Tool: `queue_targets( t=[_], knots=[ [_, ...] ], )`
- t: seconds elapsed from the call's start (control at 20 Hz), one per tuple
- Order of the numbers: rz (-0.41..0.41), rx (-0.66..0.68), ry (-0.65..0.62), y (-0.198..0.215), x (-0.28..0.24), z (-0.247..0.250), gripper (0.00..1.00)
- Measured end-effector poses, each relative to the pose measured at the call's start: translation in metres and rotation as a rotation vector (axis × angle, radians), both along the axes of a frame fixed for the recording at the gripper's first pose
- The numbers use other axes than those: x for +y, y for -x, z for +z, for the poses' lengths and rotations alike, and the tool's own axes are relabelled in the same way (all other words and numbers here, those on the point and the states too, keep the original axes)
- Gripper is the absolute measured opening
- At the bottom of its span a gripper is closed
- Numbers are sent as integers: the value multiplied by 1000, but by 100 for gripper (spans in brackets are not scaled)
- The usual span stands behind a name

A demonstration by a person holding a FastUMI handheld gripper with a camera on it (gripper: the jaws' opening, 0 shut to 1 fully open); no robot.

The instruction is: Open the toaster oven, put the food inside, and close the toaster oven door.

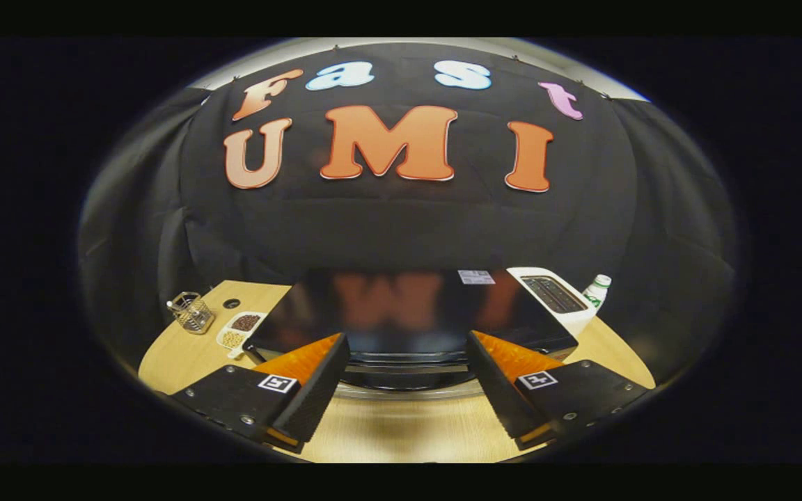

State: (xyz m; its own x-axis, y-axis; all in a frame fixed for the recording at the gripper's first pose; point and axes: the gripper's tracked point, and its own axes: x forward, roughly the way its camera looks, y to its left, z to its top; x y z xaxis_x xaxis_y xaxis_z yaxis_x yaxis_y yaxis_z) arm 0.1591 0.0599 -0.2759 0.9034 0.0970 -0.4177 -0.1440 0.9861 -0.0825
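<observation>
Our gripper (pixel 408 390) spread wide, pinching nothing; toaster oven (pixel 401 313) just ahead, door handle (pixel 408 365) between fingers; we risk fingers skidding off glossy door, or appliance sliding on table (pixel 401 431); no food spotted yet; beyond-left snack dish (pixel 237 329), wire basket (pixel 191 312); beyond-right white toaster (pixel 557 296), bottle (pixel 597 289).

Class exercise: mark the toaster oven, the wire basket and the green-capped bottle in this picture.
toaster oven (pixel 401 306): gripper view, glossy black top, just ahead of the open fingers.
wire basket (pixel 191 313): gripper view, its mesh wall.
bottle (pixel 597 290): gripper view, its body below the cap.
</observation>
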Motion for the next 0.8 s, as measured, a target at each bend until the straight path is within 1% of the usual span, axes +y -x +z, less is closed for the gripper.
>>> queue_targets(
  t=[0.15, 0.25, 0.3, 0.4, 0.45, 0.65, 0.8],
  knots=[
    [-6, 55, 9, 2, -3, -18, 99],
    [-18, 54, -54, 3, -2, -17, 100],
    [-26, 51, -50, 5, -4, -17, 99],
    [-9, 71, -40, 14, 0, -21, 98],
    [1, 63, -25, 12, -3, -21, 99],
    [1, 92, -23, 33, -6, -23, 100],
    [2, 123, -17, 57, -11, -29, 100]
  ],
)
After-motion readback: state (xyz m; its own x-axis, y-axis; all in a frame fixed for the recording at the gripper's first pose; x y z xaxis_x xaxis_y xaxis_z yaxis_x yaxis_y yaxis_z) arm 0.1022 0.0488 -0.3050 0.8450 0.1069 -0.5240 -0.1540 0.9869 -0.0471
